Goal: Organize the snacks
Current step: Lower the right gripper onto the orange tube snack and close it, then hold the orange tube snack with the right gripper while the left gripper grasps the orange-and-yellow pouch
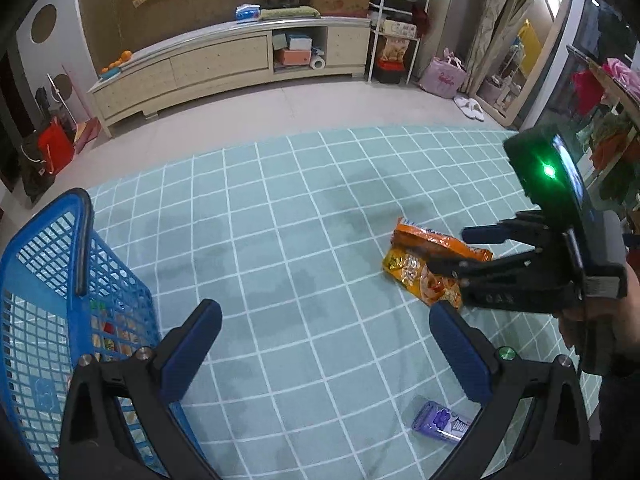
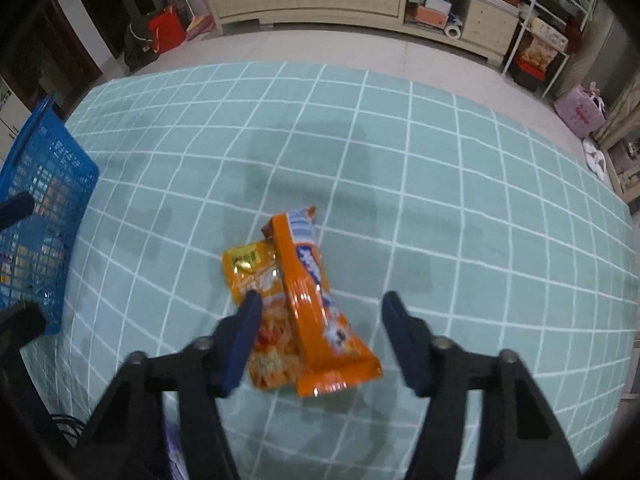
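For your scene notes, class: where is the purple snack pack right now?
In the left wrist view, the purple snack pack lies on the green checked mat at lower right, beside the left tongs' right finger.

Between my right tongs I see an orange packet with a blue-and-white band, lying over a yellow-orange packet. Both rest on a mint-green mat gridded in white lines. Left of my left tongs stands a blue mesh basket; near their right finger lies a purple packet. My tongs are black with dark blue pads.
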The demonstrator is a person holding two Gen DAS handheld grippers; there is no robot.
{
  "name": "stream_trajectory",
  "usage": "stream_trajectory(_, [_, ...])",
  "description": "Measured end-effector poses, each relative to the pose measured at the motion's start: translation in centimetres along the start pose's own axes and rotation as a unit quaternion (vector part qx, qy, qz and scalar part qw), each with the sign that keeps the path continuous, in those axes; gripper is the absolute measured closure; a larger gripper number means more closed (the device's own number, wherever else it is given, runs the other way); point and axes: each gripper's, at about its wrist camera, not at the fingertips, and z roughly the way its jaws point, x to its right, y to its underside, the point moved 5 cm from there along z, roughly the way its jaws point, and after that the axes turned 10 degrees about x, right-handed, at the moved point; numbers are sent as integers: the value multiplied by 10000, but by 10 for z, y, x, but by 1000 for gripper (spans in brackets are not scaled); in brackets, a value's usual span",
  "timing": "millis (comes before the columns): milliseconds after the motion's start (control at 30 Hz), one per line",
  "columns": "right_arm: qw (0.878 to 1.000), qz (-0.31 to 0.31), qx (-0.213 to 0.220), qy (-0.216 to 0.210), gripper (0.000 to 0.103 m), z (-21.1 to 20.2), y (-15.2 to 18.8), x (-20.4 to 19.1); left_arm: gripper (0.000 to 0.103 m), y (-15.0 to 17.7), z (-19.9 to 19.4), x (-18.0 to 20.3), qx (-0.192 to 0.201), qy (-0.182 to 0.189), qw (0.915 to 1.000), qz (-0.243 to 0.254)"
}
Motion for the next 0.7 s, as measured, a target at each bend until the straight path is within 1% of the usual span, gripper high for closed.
stream_trajectory(33, [10000, 1, -18, 10, 61, 2, 0, 0, 0, 0, 1, 0, -5, -20, 10000, 24])
stream_trajectory(133, [9999, -101, 23, 90, 74, 2, 1, -3, 0, -1, 3, -1, 0, -34, 10000, 12])
stream_trajectory(233, [9999, -26, 127, 31, 80, -3, 5, -5, 0, -1, 0, -2, 33, 4, 10000, -84])
stream_trajectory(300, [9996, 138, 257, -60, 82, -11, 9, -7, 0, 0, 0, -1, 23, 49, 9999, -112])
stream_trajectory(400, [9983, 331, 449, -145, 83, -25, 14, -11, 0, 1, -1, 1, -24, 76, 9999, -105])
stream_trajectory(567, [9939, 751, 795, -161, 83, -49, 14, -11, 0, -1, -2, 8, -57, 142, 9997, -164])
stream_trajectory(700, [9892, 1096, 956, -169, 83, -62, 17, -7, 0, -3, -2, 17, -86, 168, 9998, -49])
